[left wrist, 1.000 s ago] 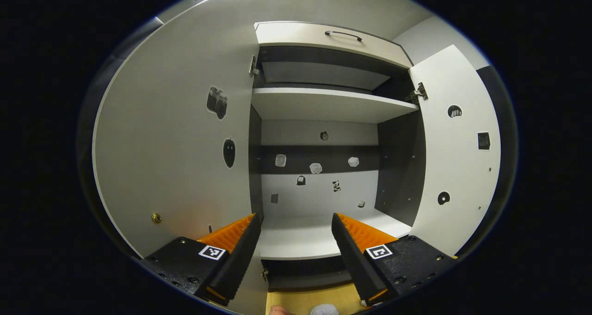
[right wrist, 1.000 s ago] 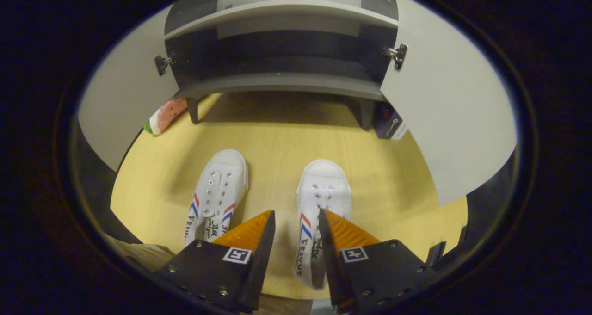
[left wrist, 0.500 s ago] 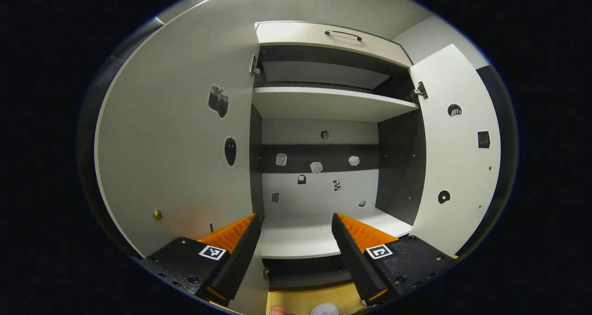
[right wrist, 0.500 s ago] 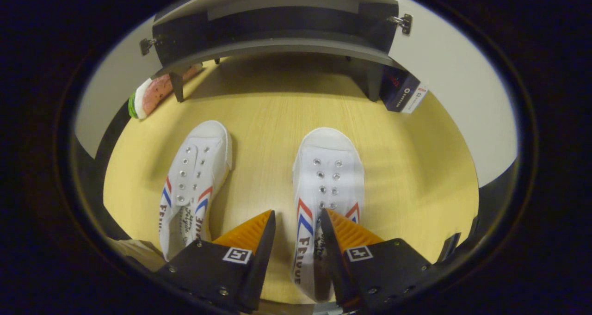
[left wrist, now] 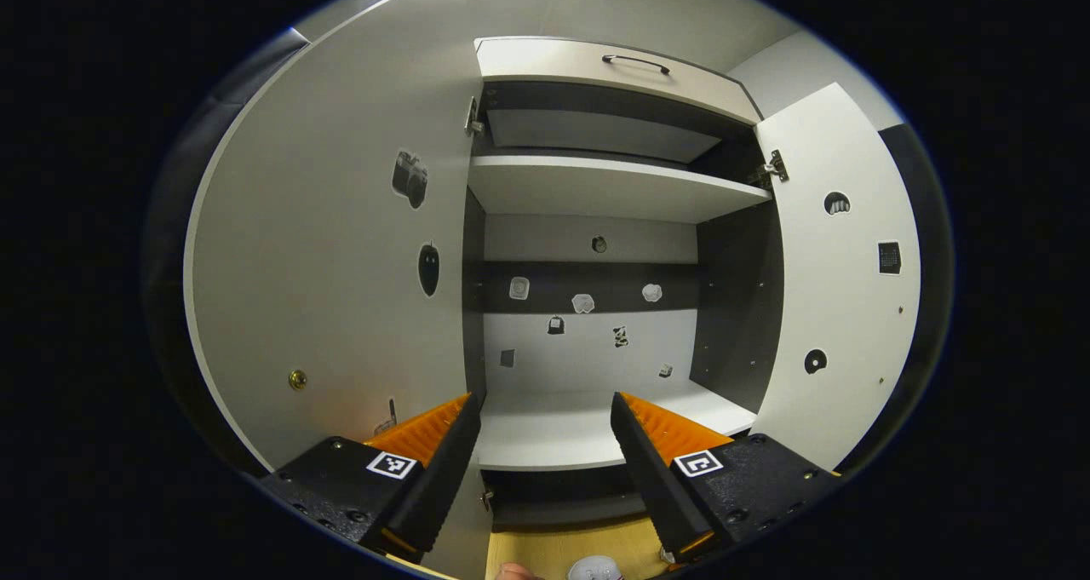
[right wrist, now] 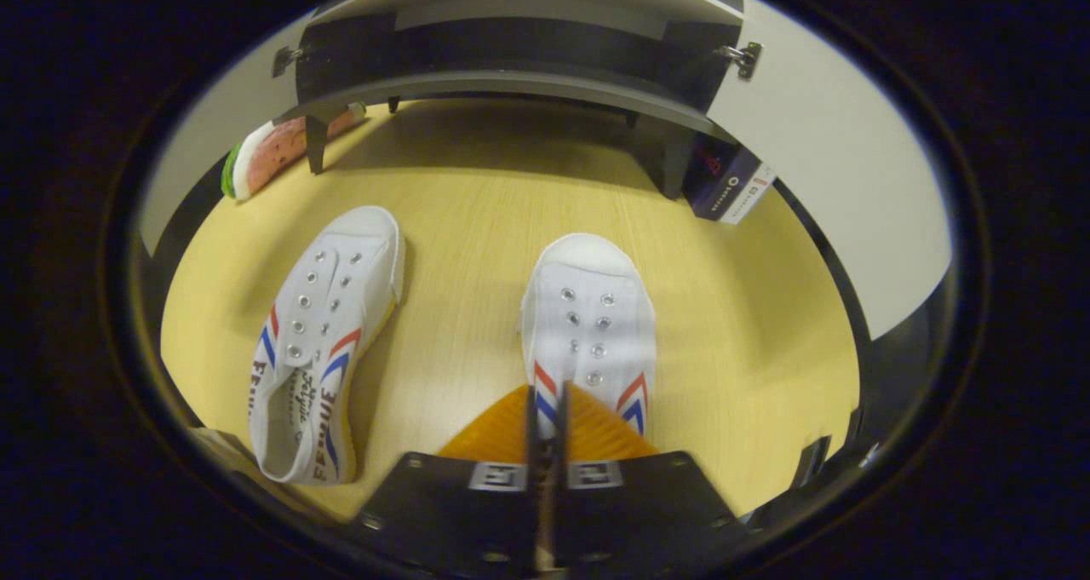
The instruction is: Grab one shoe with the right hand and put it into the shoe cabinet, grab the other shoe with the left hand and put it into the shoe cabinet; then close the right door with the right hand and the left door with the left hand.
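Two white shoes with red and blue side stripes sit on the yellow wood tabletop [right wrist: 468, 222], toes pointing at the shoe cabinet [right wrist: 511, 82], both outside it.

- right shoe [right wrist: 592, 324]: straight ahead in the right gripper view, near the front edge, toe toward the cabinet's right leg.
- left shoe [right wrist: 328, 307]: beside it to the left, clearly apart, toe angled slightly right.
- right tool [right wrist: 545, 388]: clenched, fingers nearly together with only a thin slit between them. It is down at the near-left side wall of the right shoe, and the striped edge runs into the slit, so it reads as a pinch on that wall. The contact itself is hidden under the fingers.
- left tool [left wrist: 542, 401]: released, fingers wide apart with nothing between them. It is held up in front of the cabinet, aimed at the lower shelf [left wrist: 553, 431].

Cabinet, left gripper view:
- left door [left wrist: 324, 265] and right door [left wrist: 839, 290] are both swung open, with small stickers on their inner faces.
- Lower shelf is bare and white. An upper shelf [left wrist: 596, 188] sits above it, and a drawer front with a dark handle [left wrist: 634, 62] is at the top.
- Back panel carries several small stickers.

Other items on the tabletop, right gripper view:
- A watermelon-slice-patterned thing [right wrist: 272, 146] lies far left by the cabinet's left leg.
- A dark box [right wrist: 724, 188] leans far right by the right leg, under the open right door.
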### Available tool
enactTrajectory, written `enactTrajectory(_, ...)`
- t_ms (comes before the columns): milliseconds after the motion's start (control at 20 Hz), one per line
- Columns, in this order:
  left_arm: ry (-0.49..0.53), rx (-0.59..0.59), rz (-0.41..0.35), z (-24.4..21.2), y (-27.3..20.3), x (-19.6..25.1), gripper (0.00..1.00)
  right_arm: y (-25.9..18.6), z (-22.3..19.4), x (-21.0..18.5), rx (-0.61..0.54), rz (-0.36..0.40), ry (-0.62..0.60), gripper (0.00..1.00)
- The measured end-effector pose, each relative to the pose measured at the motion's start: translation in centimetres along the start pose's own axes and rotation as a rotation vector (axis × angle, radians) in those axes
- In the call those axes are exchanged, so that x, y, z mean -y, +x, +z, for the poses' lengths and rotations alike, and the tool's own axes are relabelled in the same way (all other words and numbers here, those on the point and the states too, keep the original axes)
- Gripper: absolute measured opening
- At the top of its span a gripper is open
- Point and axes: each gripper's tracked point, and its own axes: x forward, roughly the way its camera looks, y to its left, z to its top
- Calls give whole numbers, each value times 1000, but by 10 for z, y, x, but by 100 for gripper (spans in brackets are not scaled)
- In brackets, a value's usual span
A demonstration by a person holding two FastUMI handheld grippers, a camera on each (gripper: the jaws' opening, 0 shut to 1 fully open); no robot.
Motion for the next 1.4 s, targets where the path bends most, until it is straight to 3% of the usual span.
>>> enactTrajectory(50, -2, 2, -1, 0, 0, 0, 94, -3, -1, 0, -1, 2, 2, 1)
enactTrajectory(300, -4, 5, -7, 2, -3, 1, 94, -26, 22, 4, 49, 55, 166, 1)
enactTrajectory(450, -1, 8, -7, 2, -1, 0, 94, -60, 57, 18, 129, 51, 172, 0)
enactTrajectory(850, -1, 1, -1, 0, 3, 0, 94, -187, 240, 48, 531, 35, 139, 1)
enactTrajectory(1000, -7, 8, -6, 2, 3, 1, 94, -216, 306, 52, 648, 32, 117, 0)
enactTrajectory(1200, -8, 9, -13, 2, 2, 1, 94, -218, 382, 51, 739, 21, 85, 0)
enactTrajectory(1400, -20, 22, -21, 4, 1, 2, 94, -196, 439, 48, 755, 8, 83, 0)
